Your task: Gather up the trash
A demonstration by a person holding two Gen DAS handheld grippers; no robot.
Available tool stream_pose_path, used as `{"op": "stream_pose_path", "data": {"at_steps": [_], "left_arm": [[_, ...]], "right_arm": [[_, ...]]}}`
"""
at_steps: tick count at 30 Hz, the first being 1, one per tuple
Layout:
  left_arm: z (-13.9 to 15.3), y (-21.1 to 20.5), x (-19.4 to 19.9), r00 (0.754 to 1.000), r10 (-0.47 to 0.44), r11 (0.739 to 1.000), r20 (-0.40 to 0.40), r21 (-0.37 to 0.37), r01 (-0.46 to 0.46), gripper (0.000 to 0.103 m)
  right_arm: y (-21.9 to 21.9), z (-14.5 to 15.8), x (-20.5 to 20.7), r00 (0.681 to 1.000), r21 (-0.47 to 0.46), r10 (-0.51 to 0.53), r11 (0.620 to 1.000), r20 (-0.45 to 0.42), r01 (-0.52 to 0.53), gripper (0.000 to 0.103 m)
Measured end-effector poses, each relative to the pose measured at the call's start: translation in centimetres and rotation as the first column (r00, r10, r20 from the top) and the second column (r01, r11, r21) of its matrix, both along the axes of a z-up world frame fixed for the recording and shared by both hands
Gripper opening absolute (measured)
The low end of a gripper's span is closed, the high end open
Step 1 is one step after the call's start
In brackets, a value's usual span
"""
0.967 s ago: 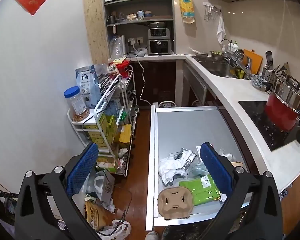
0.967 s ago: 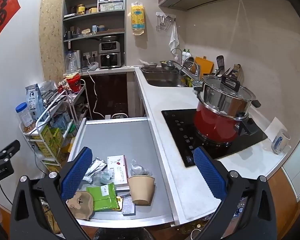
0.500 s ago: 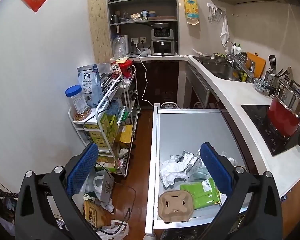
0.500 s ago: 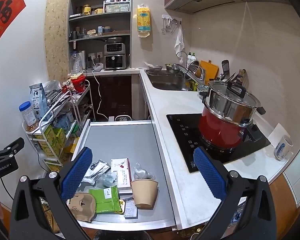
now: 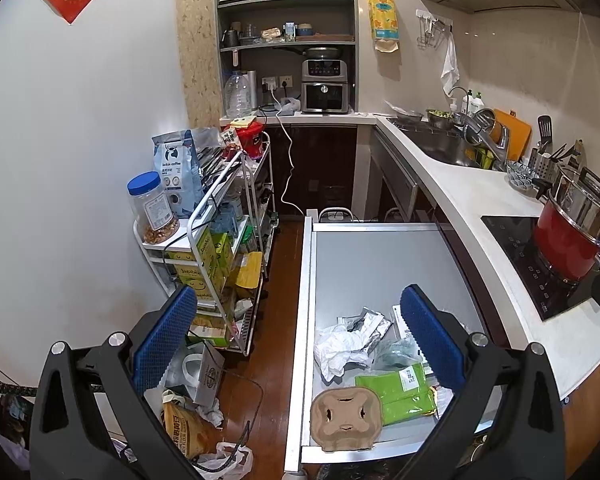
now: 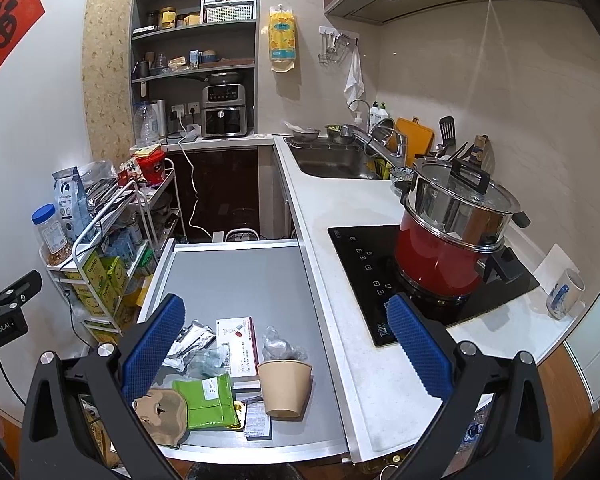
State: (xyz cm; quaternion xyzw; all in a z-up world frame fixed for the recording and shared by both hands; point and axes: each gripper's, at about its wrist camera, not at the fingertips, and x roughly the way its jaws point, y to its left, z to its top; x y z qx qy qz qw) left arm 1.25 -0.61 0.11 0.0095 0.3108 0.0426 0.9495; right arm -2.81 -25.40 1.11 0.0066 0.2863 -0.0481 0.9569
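Note:
Trash lies at the near end of a grey metal table (image 5: 380, 264) (image 6: 244, 280): a brown cardboard cup carrier (image 5: 346, 416) (image 6: 162, 410), a green packet (image 5: 396, 392) (image 6: 210, 400), crumpled white paper (image 5: 340, 350), a silver foil wrapper (image 5: 370, 320) (image 6: 194, 338), a white box (image 6: 238, 342), a clear plastic bag (image 6: 278, 346) and a brown paper cup (image 6: 285, 386). My left gripper (image 5: 298, 336) hangs open above the table's left edge. My right gripper (image 6: 284, 348) hangs open above the cup. Neither holds anything.
A white wire cart (image 5: 208, 236) with jars and boxes stands left of the table. Bags (image 5: 188, 428) litter the wooden floor. The white counter (image 6: 340, 216) to the right carries an induction hob, a red pot (image 6: 444, 256), a mug (image 6: 564, 294) and a sink (image 6: 332, 162).
Both views have tilted up slightly, so the table and trash sit a little lower in the frames. Nothing on the table has moved.

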Motion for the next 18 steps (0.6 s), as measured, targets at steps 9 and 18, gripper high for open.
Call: {"op": "stream_pose_path", "data": {"at_steps": [9,18], "left_arm": [[0.45,-0.07,0.50,1.000,-0.001,1.000,0.003,-0.005,0.001,0.102],[0.52,-0.13,0.87,1.000,-0.002,1.000,0.003,-0.008,0.002,0.102]], "right_arm": [[0.03,-0.15,-0.01,1.000,-0.004,-0.001,1.000,0.002,0.001,0.099],[-0.08,-0.38,-0.04,1.000,-0.004,0.001,1.000,-0.004,-0.001,0.099]]}}
